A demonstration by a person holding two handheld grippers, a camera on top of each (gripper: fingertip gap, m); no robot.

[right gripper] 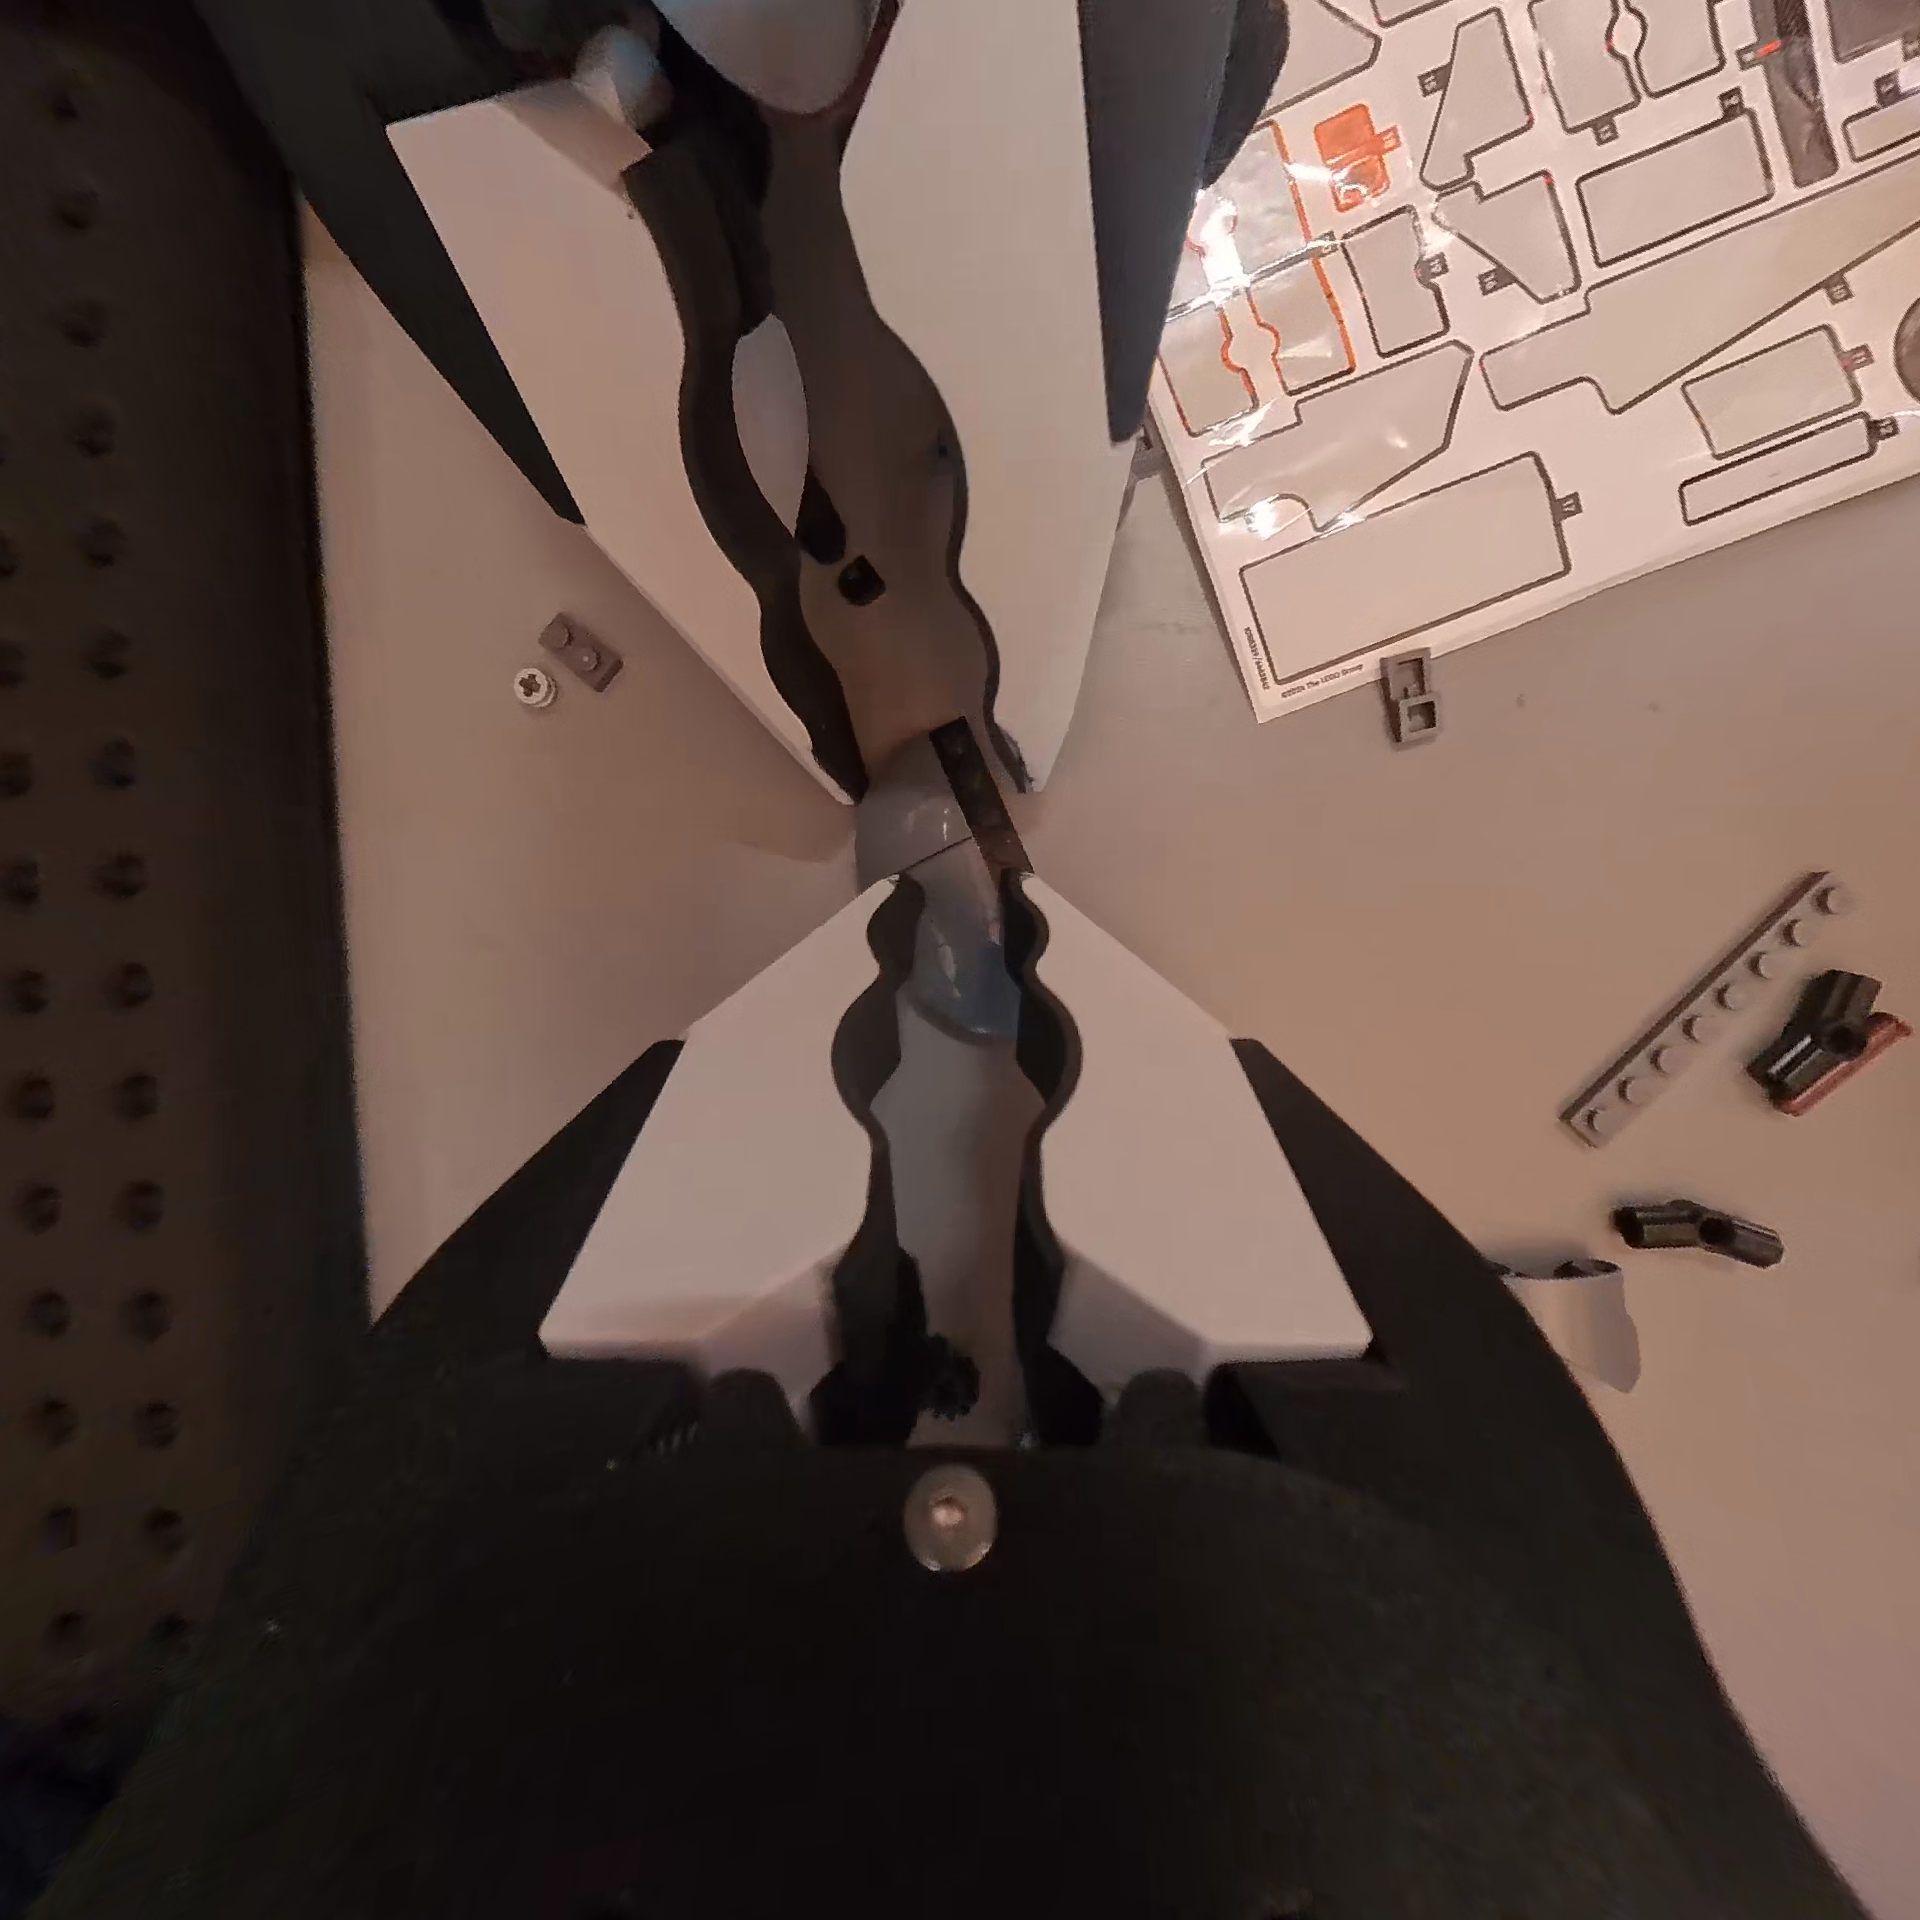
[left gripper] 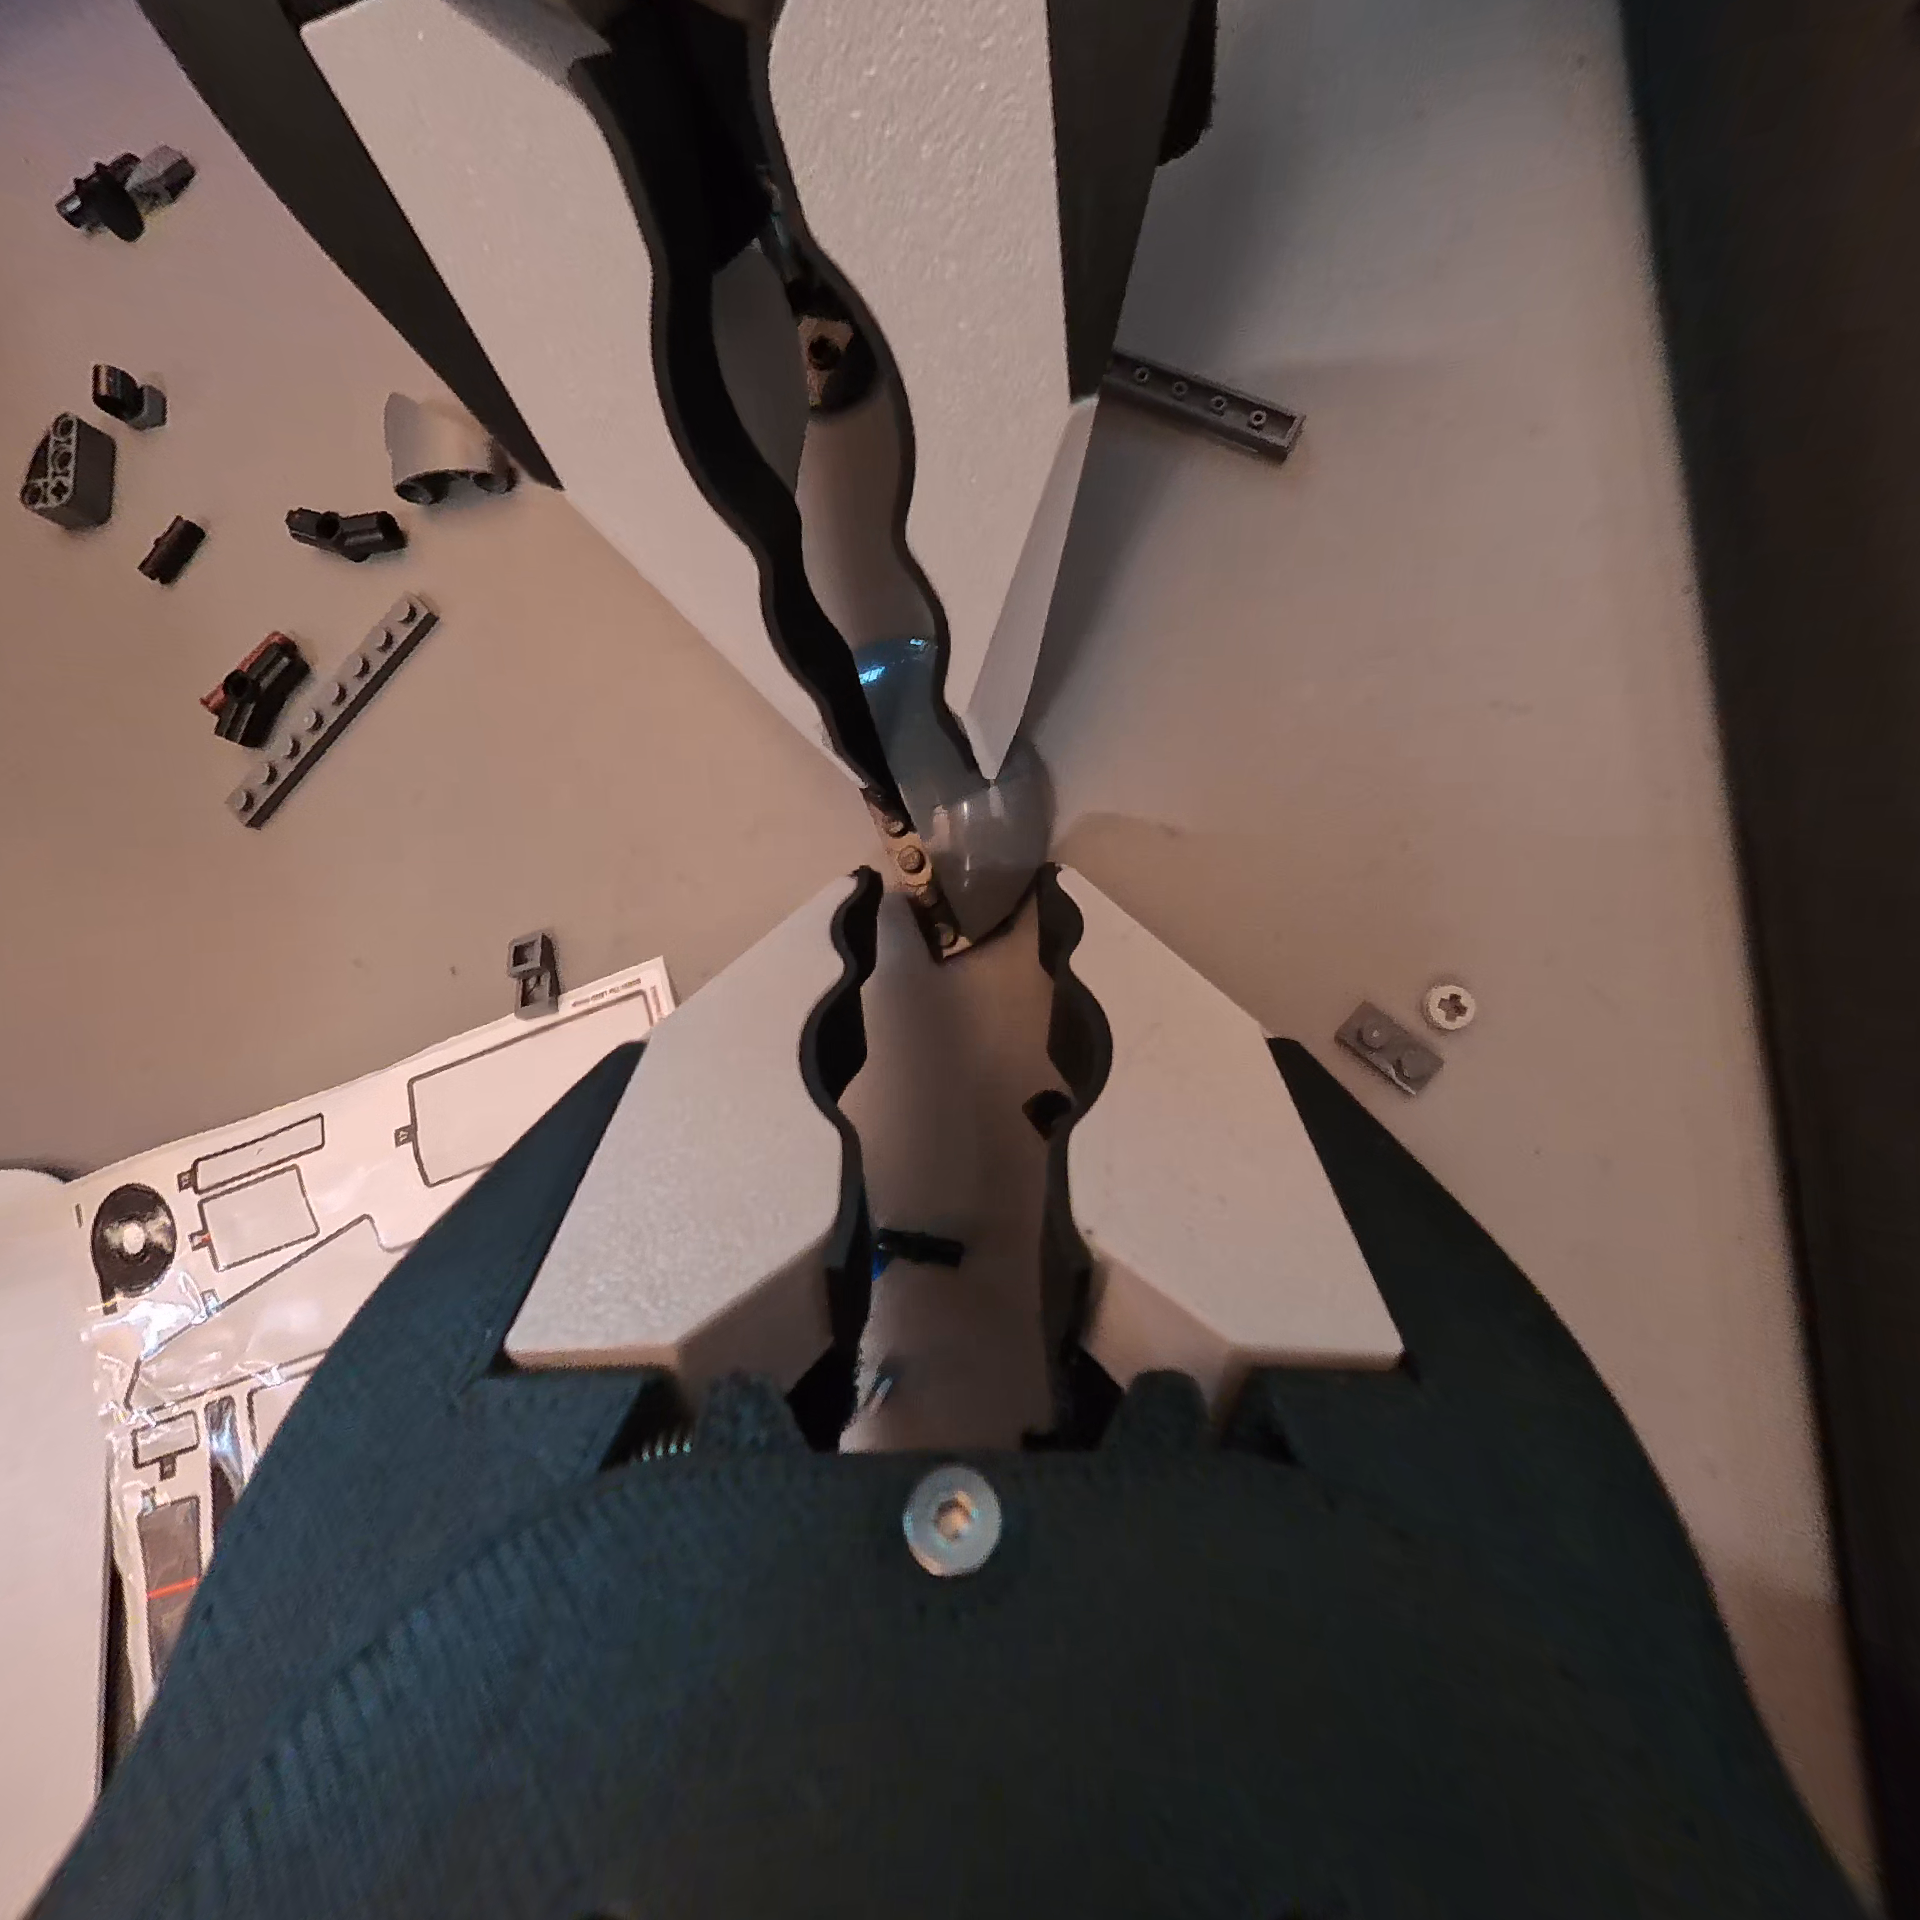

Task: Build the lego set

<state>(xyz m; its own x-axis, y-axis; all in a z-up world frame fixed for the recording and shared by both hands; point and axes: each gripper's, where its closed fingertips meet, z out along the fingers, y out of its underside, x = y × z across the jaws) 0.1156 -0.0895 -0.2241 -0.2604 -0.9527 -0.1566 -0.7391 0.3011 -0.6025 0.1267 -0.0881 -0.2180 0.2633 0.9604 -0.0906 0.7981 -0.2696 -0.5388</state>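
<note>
A small lego assembly hangs between the two grippers above the table: a black studded plate (left gripper: 920, 878) with grey curved pieces (left gripper: 987, 831) on it. My left gripper (left gripper: 956, 883) comes from the bottom of the left wrist view. Its jaws are closed on the plate end of the assembly. My right gripper (left gripper: 930, 774) comes from the top, shut on the other grey curved piece (left gripper: 904, 707). In the right wrist view my right gripper (right gripper: 958, 888) clamps that curved piece (right gripper: 961, 966). The left gripper (right gripper: 935, 790) holds the plate (right gripper: 977, 800) opposite. The tips nearly touch.
Loose parts lie on the table: a long dark grey plate (left gripper: 332, 717), a black and red connector (left gripper: 249, 686), a small grey plate (left gripper: 1387, 1044), a white round piece (left gripper: 1451, 1006), another grey plate (left gripper: 1205, 410). A sticker sheet (right gripper: 1558, 364) lies nearby. A dark perforated surface (right gripper: 104, 831) borders the table. Left and right tips are no more than a few centimetres apart.
</note>
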